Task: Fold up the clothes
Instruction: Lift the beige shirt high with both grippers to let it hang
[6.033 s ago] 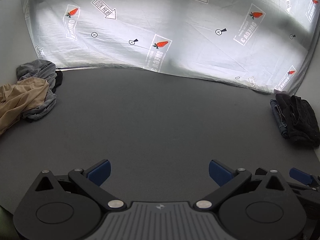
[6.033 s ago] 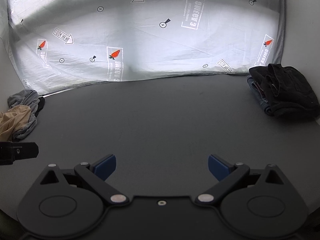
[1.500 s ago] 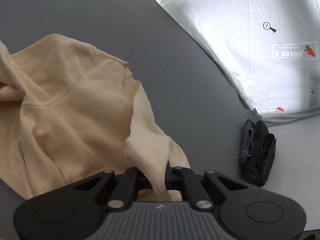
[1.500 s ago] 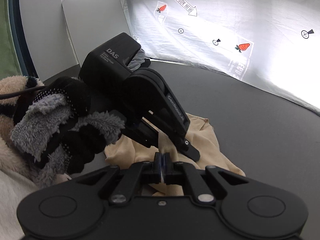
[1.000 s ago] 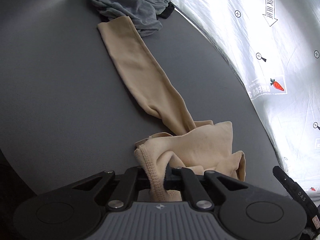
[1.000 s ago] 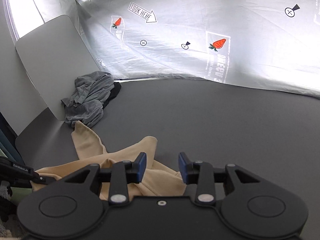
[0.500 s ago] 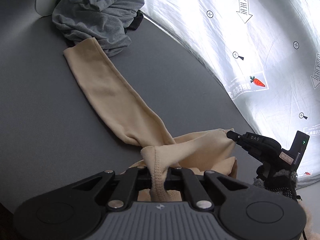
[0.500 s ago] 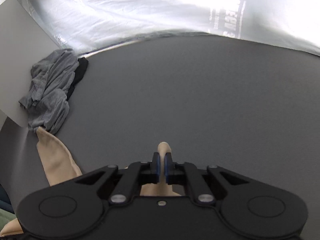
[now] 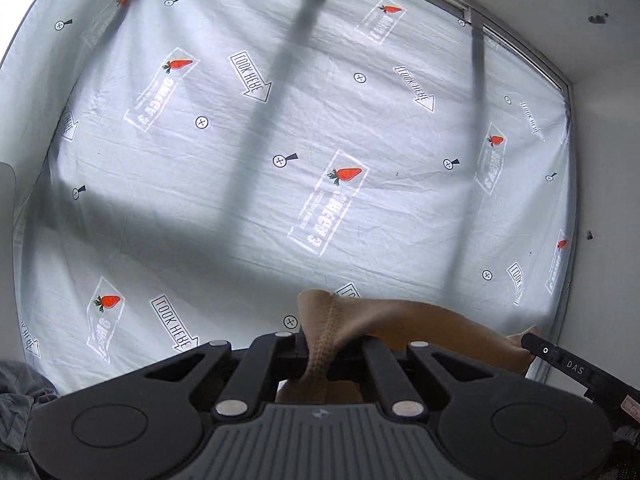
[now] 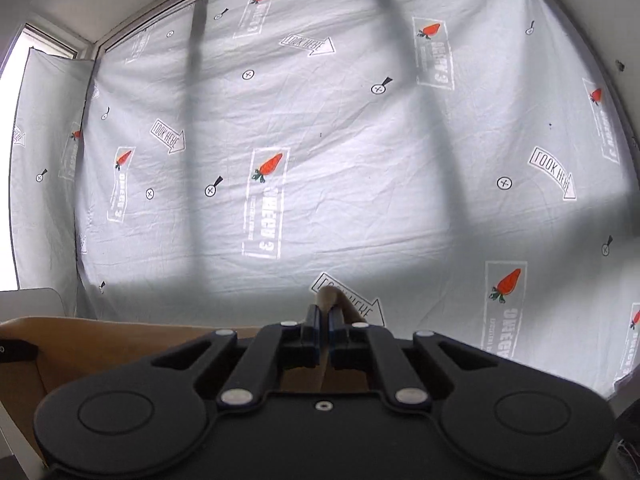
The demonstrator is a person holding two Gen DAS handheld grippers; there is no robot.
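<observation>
- now, nearest to you, your left claw [image 9: 320,354] is clamped tight on a seamed edge of the beige garment [image 9: 420,328], the fabric bunched up between its fingers and spilling down behind them.
- likewise your right claw [image 10: 323,334] is pinched shut on another edge of the same garment [image 10: 100,344], with a small nub of cloth poking out above the blue pads.
- between the two, the cloth runs as a taut top edge from one claw to the other; in the left view the tip of the right claw [image 9: 536,346] shows at the far end of that edge, and in the right view the cloth stretches away to the left border.
- both claws point about level at the wall, so the garment hangs in the air and not on the worktop, which neither view shows; how much of it dangles below you cannot tell.
- by my reading this is the lift-and-spread step: the piece is held up by two points so it can fall open before any fold.
- next, the move calls for keeping both grips firm, holding the top edge level and stretched, then lowering it flat onto the worktop with the body smooth.
- further off, a grey heap of clothes [image 9: 20,400] sits at the lower left.
- farthest back, the white printed sheet [image 9: 280,200] with carrots and arrows covers the window wall.
</observation>
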